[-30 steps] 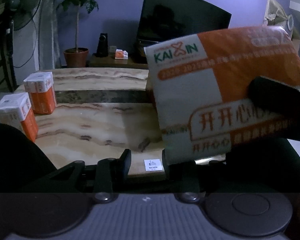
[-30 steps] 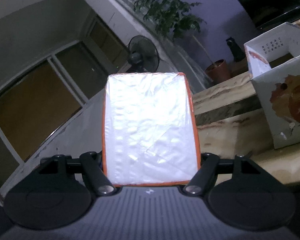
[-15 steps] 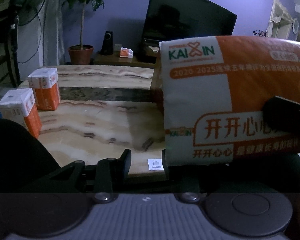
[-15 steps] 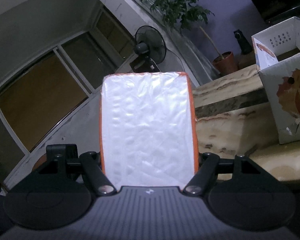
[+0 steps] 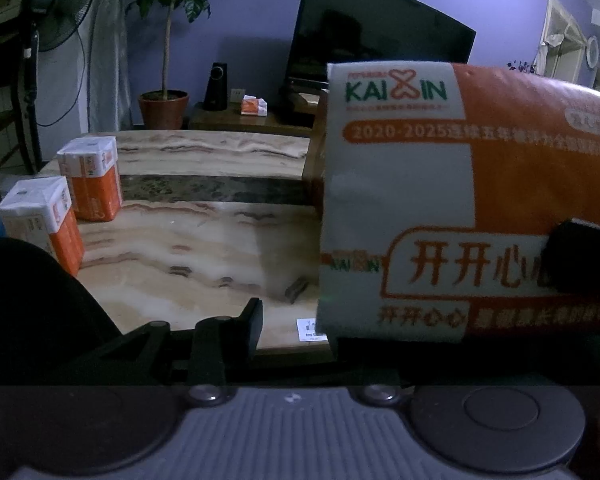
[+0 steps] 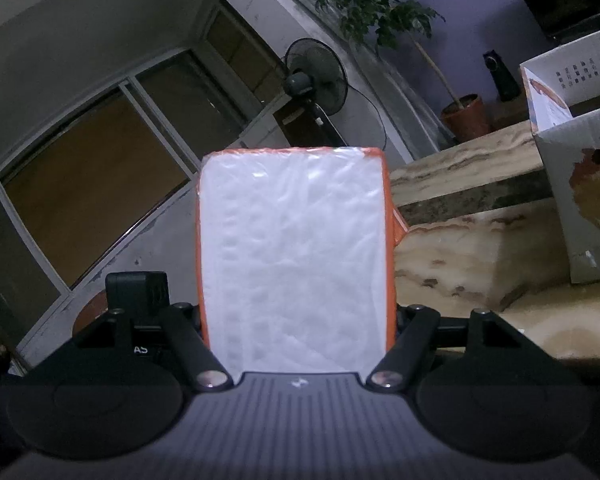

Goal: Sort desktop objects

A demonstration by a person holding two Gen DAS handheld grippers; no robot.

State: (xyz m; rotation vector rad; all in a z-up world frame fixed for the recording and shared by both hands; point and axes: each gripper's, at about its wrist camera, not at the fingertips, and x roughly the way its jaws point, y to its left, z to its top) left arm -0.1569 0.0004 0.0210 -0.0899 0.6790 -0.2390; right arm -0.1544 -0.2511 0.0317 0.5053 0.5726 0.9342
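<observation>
- Seemingly mid-task, from the left wrist view: the left gripper (image 5: 296, 320) carries nothing, its jaws part-way apart with only the marble table (image 5: 204, 240) showing in the gap; its left finger (image 5: 250, 328) is plain, its right one hidden behind a large tissue pack (image 5: 452, 208) that fills the space ahead and to the right of the tool
- That pack is pinched by a dark finger (image 5: 584, 258) of the other tool, coming in from the right edge; it looks lifted clear of the table, though its underside is hidden
- Ahead and well to the left of the tool, two more tissue packs stand upright on the table, the nearer pack (image 5: 40, 220) just in front of the farther pack (image 5: 90, 178); both untouched and, I judge, still to be sorted
- Next, the right wrist view: the right gripper (image 6: 298, 344) is clamped wide on the tissue pack (image 6: 296, 264), one finger against each orange side, the white face upward
- Ahead and to the right of this tool stands an open cardboard box (image 6: 580, 184) on the table, well apart from the pack; probably the destination, so this pack is in transit, not delivered; what the box already holds cannot be seen
</observation>
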